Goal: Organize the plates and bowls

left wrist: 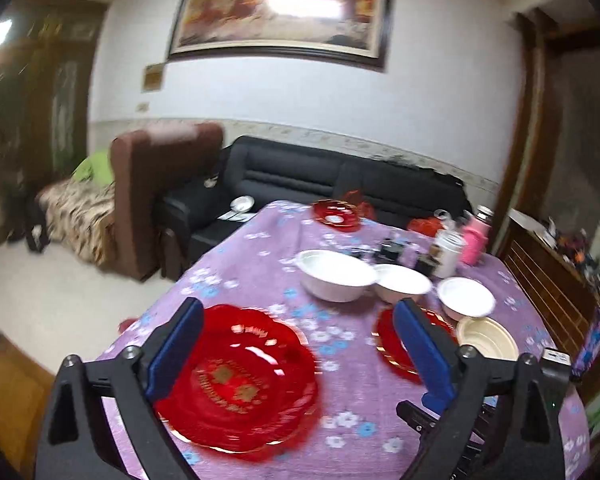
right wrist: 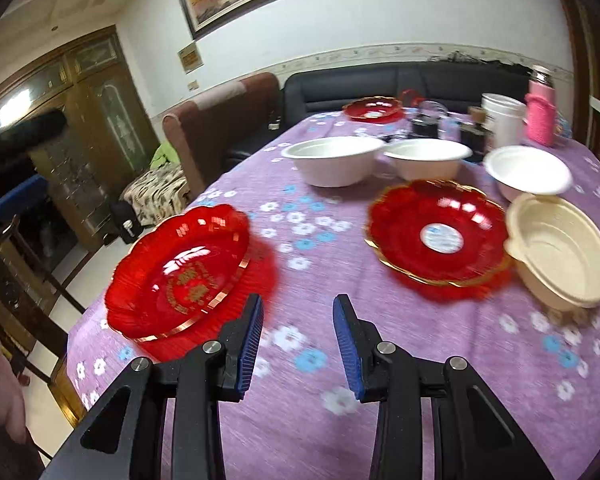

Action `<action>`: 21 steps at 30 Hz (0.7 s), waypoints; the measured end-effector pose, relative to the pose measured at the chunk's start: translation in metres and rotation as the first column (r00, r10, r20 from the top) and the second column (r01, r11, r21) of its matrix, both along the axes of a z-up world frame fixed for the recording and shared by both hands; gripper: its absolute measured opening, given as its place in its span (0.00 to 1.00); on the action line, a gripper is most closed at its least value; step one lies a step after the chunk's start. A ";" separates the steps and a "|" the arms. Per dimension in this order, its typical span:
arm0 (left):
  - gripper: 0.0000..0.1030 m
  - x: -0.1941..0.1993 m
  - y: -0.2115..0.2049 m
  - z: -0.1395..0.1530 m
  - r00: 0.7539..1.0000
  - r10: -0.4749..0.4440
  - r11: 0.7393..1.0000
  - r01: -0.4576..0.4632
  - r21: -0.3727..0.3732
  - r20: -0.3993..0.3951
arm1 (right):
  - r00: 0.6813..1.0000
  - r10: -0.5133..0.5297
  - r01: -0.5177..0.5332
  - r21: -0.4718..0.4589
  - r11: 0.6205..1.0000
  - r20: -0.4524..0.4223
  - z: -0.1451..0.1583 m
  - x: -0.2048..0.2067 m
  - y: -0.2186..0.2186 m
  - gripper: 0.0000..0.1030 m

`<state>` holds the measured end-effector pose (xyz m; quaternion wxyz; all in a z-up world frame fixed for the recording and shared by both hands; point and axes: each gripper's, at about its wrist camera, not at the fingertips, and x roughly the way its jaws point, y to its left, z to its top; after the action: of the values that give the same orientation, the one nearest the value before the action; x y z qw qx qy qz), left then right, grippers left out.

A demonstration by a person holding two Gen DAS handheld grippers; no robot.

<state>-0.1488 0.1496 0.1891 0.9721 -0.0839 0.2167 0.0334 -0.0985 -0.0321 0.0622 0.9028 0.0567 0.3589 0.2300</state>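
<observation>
Left gripper (left wrist: 300, 356) agape | red plate (left wrist: 236, 380) below (untouched), left-of-centre

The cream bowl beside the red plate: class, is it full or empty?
Empty: the cream bowl shows its bare ribbed inside wall and floor, nothing in it.

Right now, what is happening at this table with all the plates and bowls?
A person is sorting dishes with a handheld tool in each hand. The left tool and the right tool are both open and hold nothing. Two red plates, three white bowls and a cream bowl sit separately on the purple tablecloth, not yet stacked.
</observation>
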 end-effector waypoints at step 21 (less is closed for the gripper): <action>0.95 0.098 -0.066 -0.065 0.936 -0.165 0.983 0.131 -0.126 -0.311 | 0.949 -0.252 0.286 0.181 0.941 -0.189 -0.029 0.029 -0.151 0.38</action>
<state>-0.0511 0.0837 0.1243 0.9180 -0.1111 0.3788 -0.0381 -0.0693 -0.1833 0.0331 0.8827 0.2171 0.3944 0.1346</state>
